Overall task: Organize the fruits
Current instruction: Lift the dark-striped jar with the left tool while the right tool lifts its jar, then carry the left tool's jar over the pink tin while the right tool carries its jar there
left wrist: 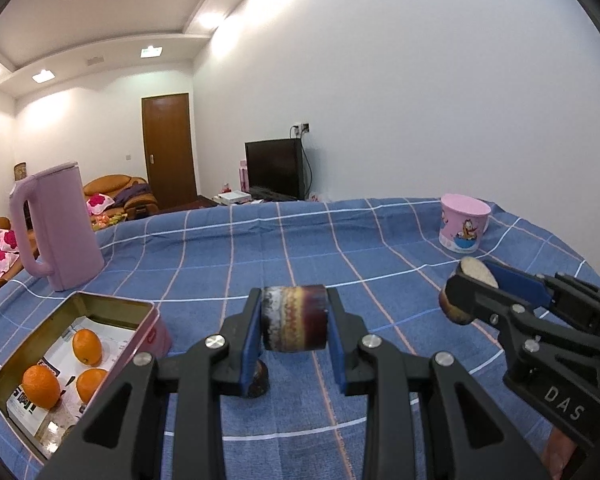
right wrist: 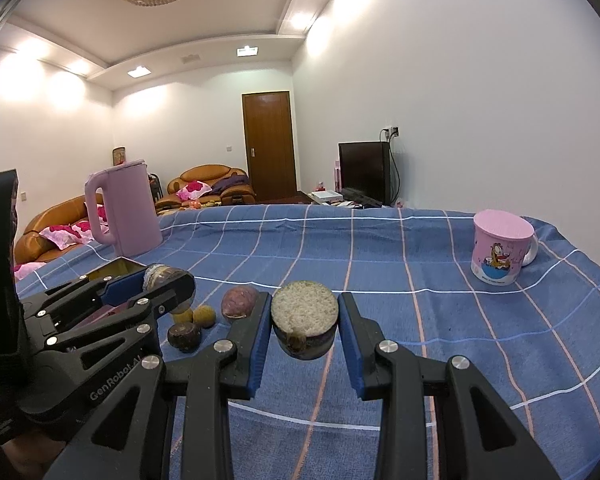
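In the left wrist view my left gripper (left wrist: 294,307) is shut on a dark purple, banded piece of fruit (left wrist: 294,324), held just above the blue checked cloth (left wrist: 380,248). My right gripper (right wrist: 305,307) is shut on a halved dark fruit (right wrist: 304,322) whose pale grainy cut face points up. Each gripper shows in the other view: the right gripper (left wrist: 470,280) at the right, the left gripper (right wrist: 166,280) at the left. An open tin (left wrist: 112,302) at the left holds three oranges (left wrist: 87,346).
Loose fruits lie on the cloth: a purple one (right wrist: 240,300), a small yellow one (right wrist: 204,315), a dark round one (right wrist: 184,336). A pink kettle (left wrist: 66,228) stands behind the tin. A pink cartoon mug (right wrist: 500,252) stands far right.
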Tool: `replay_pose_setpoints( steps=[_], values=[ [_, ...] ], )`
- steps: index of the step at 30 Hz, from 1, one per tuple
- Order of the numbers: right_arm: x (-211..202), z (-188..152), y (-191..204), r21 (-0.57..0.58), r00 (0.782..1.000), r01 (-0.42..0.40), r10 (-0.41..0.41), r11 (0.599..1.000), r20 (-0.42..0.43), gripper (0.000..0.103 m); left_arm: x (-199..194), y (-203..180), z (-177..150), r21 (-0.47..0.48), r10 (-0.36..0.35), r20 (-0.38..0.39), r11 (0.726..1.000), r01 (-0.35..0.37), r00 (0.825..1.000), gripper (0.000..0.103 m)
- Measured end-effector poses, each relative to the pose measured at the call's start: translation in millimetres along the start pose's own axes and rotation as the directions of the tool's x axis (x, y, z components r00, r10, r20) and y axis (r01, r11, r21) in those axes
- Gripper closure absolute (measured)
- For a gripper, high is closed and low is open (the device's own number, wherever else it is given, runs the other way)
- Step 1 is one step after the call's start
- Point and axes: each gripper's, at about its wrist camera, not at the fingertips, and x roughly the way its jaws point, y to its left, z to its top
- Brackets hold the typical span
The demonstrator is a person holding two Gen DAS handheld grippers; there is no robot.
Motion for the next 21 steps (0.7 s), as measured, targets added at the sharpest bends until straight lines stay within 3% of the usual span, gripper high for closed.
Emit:
replay_pose_setpoints(
  steps=[21],
  values=[
    [-11, -1, 4, -0.018, 0.999, 0.001, 0.000, 1.000, 0.049, 0.068, -12, -4, 0, 0.019, 0.030, 0.069, 0.999, -0.031, 0.997, 0.072]
  ],
)
